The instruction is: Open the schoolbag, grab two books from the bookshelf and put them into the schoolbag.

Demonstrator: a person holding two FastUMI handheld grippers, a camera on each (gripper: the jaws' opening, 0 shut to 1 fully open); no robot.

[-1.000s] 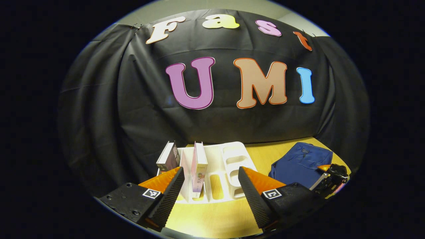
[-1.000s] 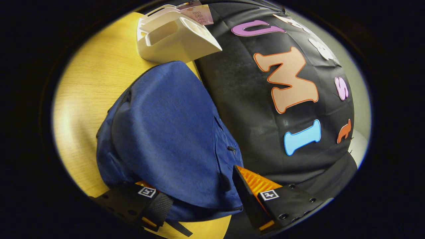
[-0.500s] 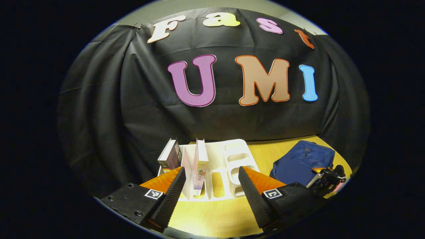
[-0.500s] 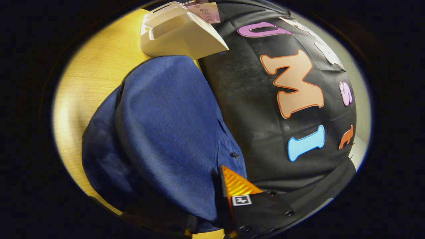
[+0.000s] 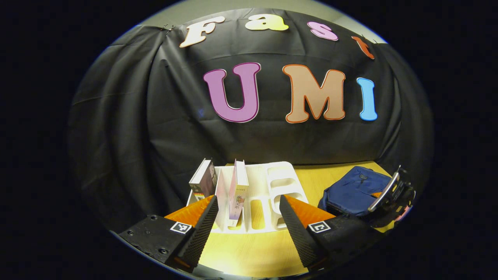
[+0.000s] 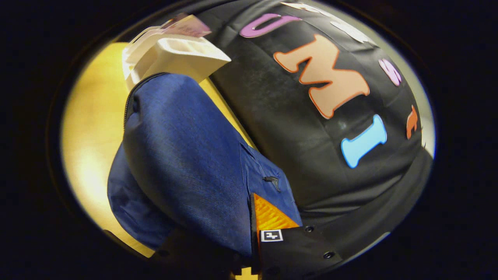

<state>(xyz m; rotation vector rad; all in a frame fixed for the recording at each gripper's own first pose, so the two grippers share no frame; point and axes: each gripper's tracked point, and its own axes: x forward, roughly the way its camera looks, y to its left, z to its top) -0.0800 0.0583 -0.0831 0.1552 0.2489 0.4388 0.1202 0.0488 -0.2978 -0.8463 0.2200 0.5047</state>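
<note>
While your left gripper (image 5: 246, 217) hangs spread wide in front of the bookshelf (image 5: 268, 190) w/ two books (image 5: 238, 192) upright in it, your right gripper (image 6: 249, 233) pinches schoolbag (image 6: 186, 155) fabric; bag lies just right of the shelf.

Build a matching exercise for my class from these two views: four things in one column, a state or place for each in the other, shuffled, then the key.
1. schoolbag
2. bookshelf
3. left gripper
4. leaning book

A. white, slotted
B. jaws apart, holding nothing
C. blue, right gripper clamped on its fabric
D. at the bookshelf's far left end

Pairs: 1-C, 2-A, 3-B, 4-D
</note>
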